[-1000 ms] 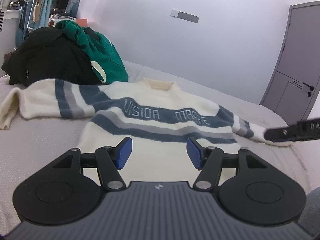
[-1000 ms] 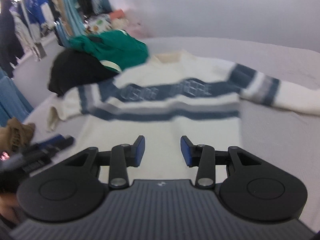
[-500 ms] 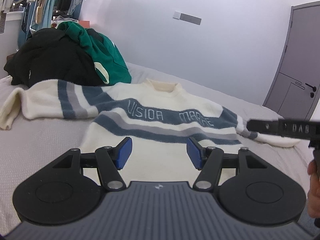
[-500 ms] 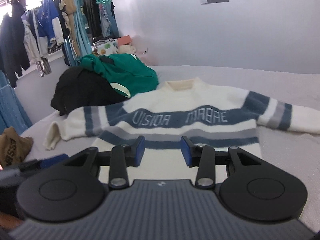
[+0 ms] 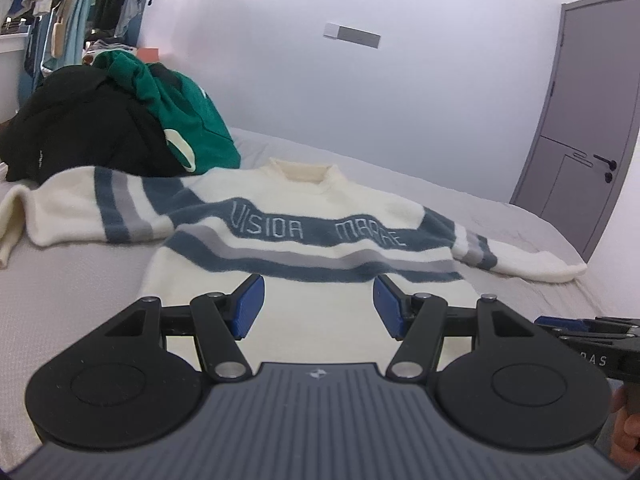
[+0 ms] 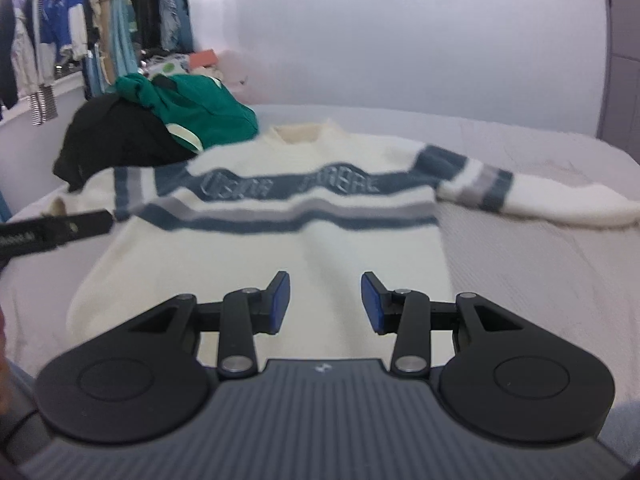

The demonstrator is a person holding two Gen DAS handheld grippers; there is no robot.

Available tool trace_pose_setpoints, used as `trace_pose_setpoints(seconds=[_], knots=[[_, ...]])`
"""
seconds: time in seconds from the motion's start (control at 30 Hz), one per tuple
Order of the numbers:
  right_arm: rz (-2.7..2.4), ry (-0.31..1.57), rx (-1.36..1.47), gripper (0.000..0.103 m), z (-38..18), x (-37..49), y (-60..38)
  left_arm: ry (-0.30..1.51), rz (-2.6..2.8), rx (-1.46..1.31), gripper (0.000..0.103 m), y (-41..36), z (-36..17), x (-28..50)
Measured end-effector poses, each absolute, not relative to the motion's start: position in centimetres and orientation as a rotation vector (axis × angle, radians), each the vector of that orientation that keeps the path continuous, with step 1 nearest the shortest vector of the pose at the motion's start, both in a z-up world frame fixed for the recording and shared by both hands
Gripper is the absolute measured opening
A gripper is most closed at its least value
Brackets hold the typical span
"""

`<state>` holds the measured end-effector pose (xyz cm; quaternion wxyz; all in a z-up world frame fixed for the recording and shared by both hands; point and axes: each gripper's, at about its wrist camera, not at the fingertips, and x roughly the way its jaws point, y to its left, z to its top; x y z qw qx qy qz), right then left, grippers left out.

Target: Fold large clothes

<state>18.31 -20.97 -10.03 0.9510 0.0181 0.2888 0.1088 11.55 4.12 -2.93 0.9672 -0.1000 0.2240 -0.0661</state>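
We hold the left gripper [image 5: 316,308] wide and the right gripper [image 6: 325,302] narrower, both empty, sweater [image 5: 304,240] spread at twelve o'clock on the bed [image 5: 72,280].

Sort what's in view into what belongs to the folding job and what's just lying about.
Job: cream striped sweater spread flat on the bed; left claw and right claw, both open and empty.

Lying about: black garment; green garment; hanging clothes; door.

left gripper [image 5: 316,312]: fingers apart, empty | right gripper [image 6: 325,302]: fingers apart, empty
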Motion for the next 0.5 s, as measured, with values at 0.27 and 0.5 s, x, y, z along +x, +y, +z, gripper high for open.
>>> trace_pose_setpoints(seconds=[0.27, 0.5], knots=[[0.171, 0.598, 0.168, 0.042, -9.0, 20.1, -24.4, 0.487, -0.13, -0.192, 0.066, 3.7, -4.0, 12.4], [0.071, 0.593, 0.228, 0.049, -7.6, 22.5, -29.8, 0.521, -0.107, -0.193, 0.069, 3.9, -4.9, 13.7]])
